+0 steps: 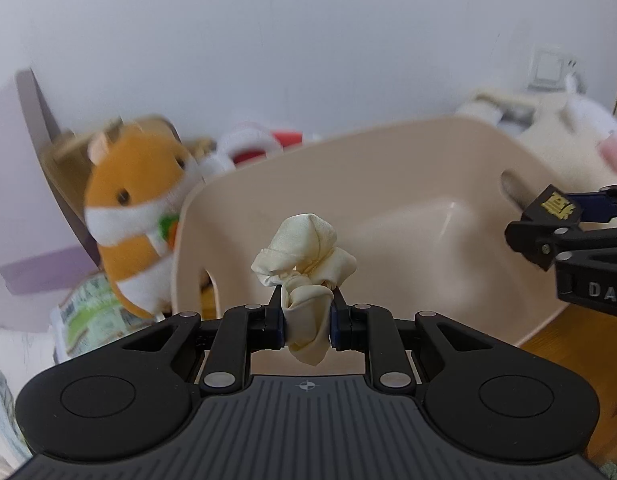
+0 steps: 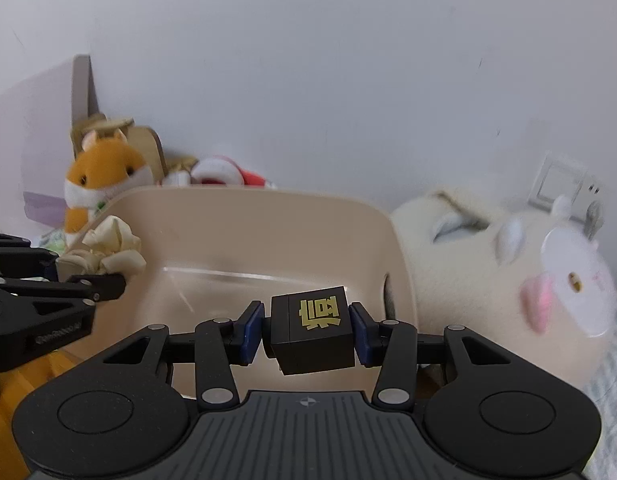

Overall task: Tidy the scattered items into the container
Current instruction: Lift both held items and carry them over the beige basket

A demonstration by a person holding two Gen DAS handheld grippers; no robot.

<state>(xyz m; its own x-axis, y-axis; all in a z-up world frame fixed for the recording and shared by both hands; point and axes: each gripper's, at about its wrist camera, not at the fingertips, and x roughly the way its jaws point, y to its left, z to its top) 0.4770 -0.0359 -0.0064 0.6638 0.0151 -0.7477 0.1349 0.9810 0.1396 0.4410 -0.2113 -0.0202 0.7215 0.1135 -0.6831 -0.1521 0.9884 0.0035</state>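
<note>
Scrunchie, soft and light, sits pinched mid-fabric in the left hand-held gripper; the right hand-held gripper clamps a rigid black cube by its flat sides.

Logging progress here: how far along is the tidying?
Nothing looks binned yet: the visible floor of the beige bin is bare. In hand: the left claw grips a cream scrunchie, the right claw a black cube, both near the bin. Left: dropping both in.

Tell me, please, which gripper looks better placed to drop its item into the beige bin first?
Probably right: the right gripper holds the black cube over the beige bin, while the left gripper's cream scrunchie sits near the rim.
</note>
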